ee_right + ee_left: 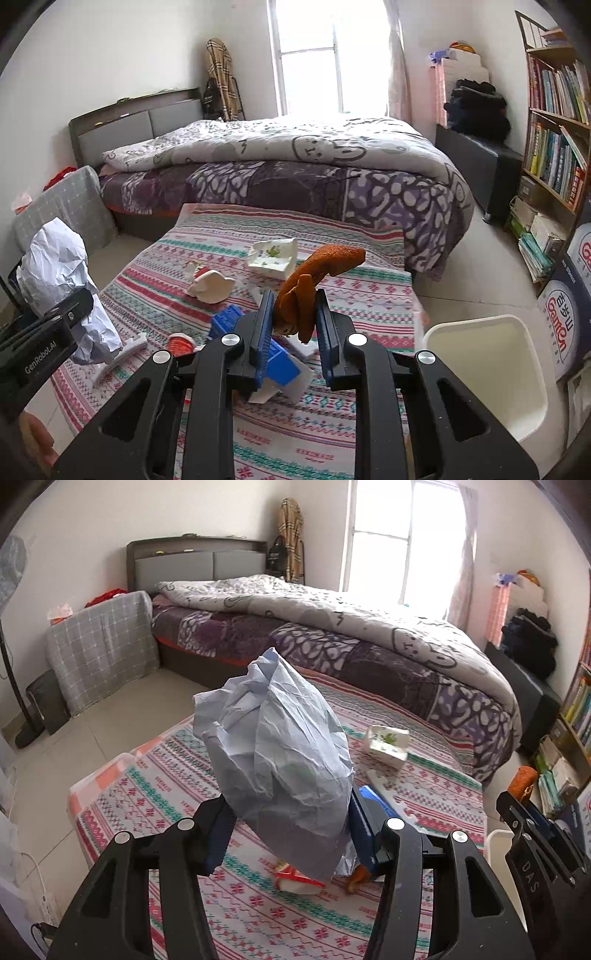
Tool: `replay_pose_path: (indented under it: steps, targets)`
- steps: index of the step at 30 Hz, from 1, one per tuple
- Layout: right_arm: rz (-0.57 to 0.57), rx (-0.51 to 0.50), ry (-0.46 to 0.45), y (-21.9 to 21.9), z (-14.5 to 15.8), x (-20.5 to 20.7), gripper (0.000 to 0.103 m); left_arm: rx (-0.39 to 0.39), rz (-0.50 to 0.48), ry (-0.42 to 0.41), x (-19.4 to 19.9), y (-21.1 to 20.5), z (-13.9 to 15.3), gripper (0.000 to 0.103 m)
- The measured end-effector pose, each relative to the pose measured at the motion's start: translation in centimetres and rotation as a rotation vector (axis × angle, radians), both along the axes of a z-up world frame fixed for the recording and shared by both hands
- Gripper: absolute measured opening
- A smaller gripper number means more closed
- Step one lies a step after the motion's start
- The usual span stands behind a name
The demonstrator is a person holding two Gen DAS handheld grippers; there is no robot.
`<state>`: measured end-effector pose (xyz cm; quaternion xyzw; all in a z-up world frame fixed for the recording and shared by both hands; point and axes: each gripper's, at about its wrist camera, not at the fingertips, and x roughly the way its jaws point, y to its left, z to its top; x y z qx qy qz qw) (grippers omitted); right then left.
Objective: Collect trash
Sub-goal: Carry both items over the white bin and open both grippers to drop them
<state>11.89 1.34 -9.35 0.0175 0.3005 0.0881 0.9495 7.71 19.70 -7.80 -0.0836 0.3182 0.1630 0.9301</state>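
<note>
My left gripper (288, 830) is shut on a big crumpled ball of pale blue-white paper (280, 753) and holds it above the patterned mat (166, 786). The paper also shows in the right wrist view (59, 273). My right gripper (295, 325) is shut on an orange-brown cloth scrap (317, 273) and holds it above the mat. On the mat lie a crushed white carton with green print (273, 258), a white and red wrapper (208, 282), a blue box (280, 358), a red lid (181, 343) and white scraps (125, 350).
A white bin (480, 354) stands at the mat's right edge. A bed with a purple quilt (295, 177) lies beyond the mat. A bookshelf (557, 129) and cartons (565, 310) stand on the right. A covered box (99, 646) stands at the left.
</note>
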Motion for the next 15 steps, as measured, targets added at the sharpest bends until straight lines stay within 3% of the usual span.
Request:
replay_pose_path:
  steps: [15]
  targets:
    - [-0.093,-0.018,0.005,-6.1,0.2,0.4,0.021,0.022,-0.106,0.003,1.9,-6.2,-0.1,0.054]
